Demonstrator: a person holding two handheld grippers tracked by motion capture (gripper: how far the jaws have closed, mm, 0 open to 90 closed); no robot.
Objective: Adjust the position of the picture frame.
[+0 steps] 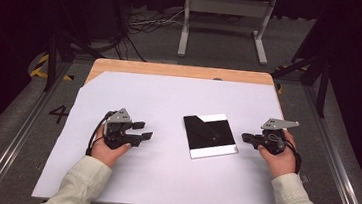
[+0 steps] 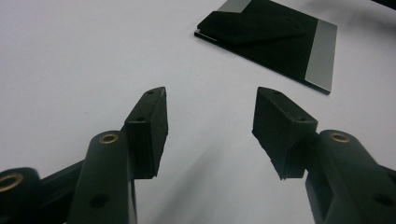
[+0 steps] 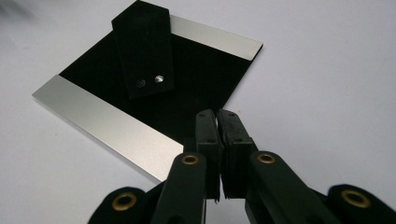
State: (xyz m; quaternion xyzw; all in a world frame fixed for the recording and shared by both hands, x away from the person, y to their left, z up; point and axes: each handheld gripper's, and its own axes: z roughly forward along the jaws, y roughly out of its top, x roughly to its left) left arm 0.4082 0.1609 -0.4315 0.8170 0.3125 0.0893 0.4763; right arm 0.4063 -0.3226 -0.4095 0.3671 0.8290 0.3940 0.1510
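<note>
A flat black and silver plate (image 1: 210,137) lies mid-bench between my grippers, nearer my right gripper (image 1: 247,137), jaws together, than my left gripper (image 1: 142,131), jaws apart.

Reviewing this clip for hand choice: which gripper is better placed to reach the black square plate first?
Probably the right gripper: it sits closer to the black plate, pointing at its edge, though shut. The left gripper is open but farther away.

The square plate (image 1: 211,136) lies on the sheet (image 1: 161,180) between left tongs (image 1: 144,130) and right tongs (image 1: 245,137).
</note>
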